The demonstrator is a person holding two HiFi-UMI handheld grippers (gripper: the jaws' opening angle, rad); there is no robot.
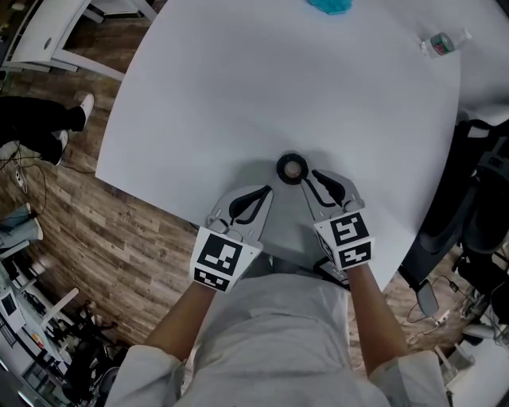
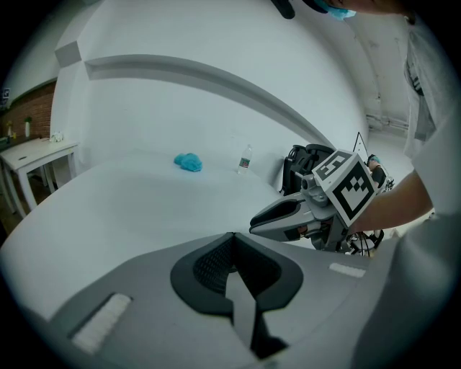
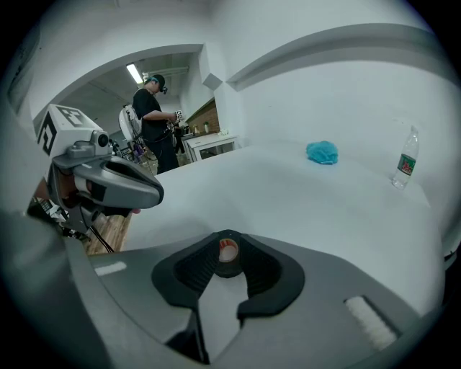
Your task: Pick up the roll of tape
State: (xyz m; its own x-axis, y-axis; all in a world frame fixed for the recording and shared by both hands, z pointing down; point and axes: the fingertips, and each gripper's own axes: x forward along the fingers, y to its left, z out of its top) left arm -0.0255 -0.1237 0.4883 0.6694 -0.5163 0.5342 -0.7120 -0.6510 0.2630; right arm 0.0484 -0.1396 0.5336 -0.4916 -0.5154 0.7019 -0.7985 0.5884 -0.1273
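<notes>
Seen from above, a black roll of tape (image 1: pixel 292 168) lies flat on a white tabletop (image 1: pixel 238 95), close to the tabletop's near edge where the person stands. The person holds a hand-held gripper in each hand, both angled down toward the roll.

The right hand-held gripper (image 1: pixel 316 180) has its tips just beside the roll. Its own camera shows the jaws parted a little, with the roll framed in the gap at their tips and its pale core visible. The pads do not appear to be pressing on it. The left hand-held gripper (image 2: pixel 232 236) hangs just beside the right one, with its jaws pressed together and nothing between them.

Along the far edge of the tabletop, well apart from the roll, sit a crumpled blue cloth (image 1: pixel 330 5) and a small clear bottle (image 1: pixel 444 42).

The pickup looks barely begun. The roll rests on the tabletop, the right jaws are lined up on it, and the closing and lifting remain.
</notes>
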